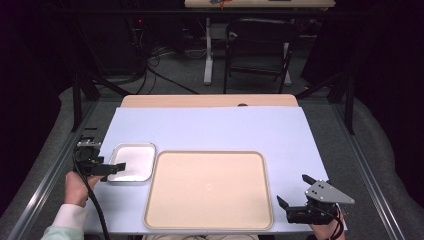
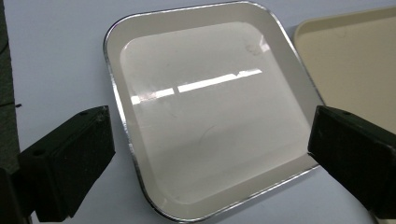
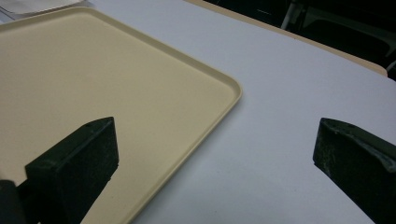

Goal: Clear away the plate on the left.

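A small white tray (image 1: pixel 135 161) with a shiny metal rim lies empty on the pale blue mat, left of a large beige tray (image 1: pixel 207 190), also empty. My left gripper (image 1: pixel 114 171) is at the small tray's left edge. In the left gripper view it (image 2: pixel 210 144) stands open with the white tray (image 2: pixel 205 107) between and beyond its jaws and nothing held. My right gripper (image 1: pixel 294 190) is open at the beige tray's right front corner. In the right gripper view it (image 3: pixel 215 149) straddles the beige tray's (image 3: pixel 93 79) corner rim, gripping nothing.
The pale blue mat (image 1: pixel 210 130) covers a wooden table whose far edge (image 1: pixel 210 100) shows beyond it. A black chair (image 1: pixel 257 50) and cables stand on the floor behind the table. Metal frame rails run along both sides.
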`<state>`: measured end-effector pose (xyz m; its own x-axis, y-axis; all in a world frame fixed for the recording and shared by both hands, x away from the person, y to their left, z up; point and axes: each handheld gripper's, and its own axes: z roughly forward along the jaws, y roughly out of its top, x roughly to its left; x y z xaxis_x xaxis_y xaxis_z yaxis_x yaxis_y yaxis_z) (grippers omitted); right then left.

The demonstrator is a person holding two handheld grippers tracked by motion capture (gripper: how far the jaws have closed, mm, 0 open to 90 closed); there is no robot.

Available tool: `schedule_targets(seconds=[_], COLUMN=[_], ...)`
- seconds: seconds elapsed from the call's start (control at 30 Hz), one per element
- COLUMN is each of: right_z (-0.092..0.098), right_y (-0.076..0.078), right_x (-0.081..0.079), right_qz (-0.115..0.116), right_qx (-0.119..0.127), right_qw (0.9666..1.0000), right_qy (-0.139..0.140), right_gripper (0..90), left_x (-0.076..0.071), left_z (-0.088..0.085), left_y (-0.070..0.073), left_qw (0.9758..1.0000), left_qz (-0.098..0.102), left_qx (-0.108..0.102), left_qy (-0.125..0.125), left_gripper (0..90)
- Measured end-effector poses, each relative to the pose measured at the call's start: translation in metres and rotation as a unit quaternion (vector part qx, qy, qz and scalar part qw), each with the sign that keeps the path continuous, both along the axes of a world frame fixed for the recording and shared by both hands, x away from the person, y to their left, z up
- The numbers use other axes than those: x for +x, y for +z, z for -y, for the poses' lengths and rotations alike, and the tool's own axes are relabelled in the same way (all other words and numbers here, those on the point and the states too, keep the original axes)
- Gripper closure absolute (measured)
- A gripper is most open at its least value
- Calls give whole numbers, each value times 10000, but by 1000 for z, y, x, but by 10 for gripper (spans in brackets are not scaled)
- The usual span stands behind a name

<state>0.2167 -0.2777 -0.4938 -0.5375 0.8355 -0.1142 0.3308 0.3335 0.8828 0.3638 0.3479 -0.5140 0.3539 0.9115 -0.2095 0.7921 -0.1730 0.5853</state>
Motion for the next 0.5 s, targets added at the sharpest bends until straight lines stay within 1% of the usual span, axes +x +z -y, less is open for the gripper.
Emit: schedule_targets(seconds=[0.03,0.07,0.1,0.13,0.17,0.2,0.23,0.27,0.3,0.37,0.4,0.43,0.5], right_z=[0,0,0,0,0,0,0,0,0,0,0,0,0], right_y=[0,0,0,0,0,0,0,0,0,0,-1,-1,-1], right_x=[0,0,0,0,0,1,1,1,1,1,1,1,1], right_qz=[-1,-1,-13,-13,-9,-27,-30,-30,-44,-43,-54,-61,-84], right_qx=[7,7,-9,-9,4,-5,-4,-4,-17,-10,-20,-20,-18], right_qw=[10000,10000,10000,10000,10000,10000,10000,10000,10000,10000,10000,10000,10000], right_qy=[-4,-4,-5,-5,-11,-17,-25,-25,-31,-20,-17,-15,-30], right_gripper=[0,0,0,0,0,0,0,0,0,0,0,0,0], left_x=[3,6,9,9,11,13,14,16,18,19,20,22,23], left_z=[-2,-4,-6,-6,-7,-8,-8,-9,-10,-11,-11,-11,-12], left_y=[-2,-4,-7,-7,-9,-10,-11,-12,-14,-15,-16,-17,-19], left_qw=[10000,10000,9999,9999,9999,9999,9998,9998,9997,9996,9996,9995,9995], left_qz=[-63,-72,-117,-117,-113,-124,-138,-134,-161,-174,-186,-198,-194], left_qx=[6,0,-4,-4,-19,-20,-36,-71,4,-31,-14,1,11], left_qy=[10,35,70,70,77,101,109,141,168,204,209,242,240], left_gripper=[9,9,35,58,58,87,142,142,181,195,220,265,314])
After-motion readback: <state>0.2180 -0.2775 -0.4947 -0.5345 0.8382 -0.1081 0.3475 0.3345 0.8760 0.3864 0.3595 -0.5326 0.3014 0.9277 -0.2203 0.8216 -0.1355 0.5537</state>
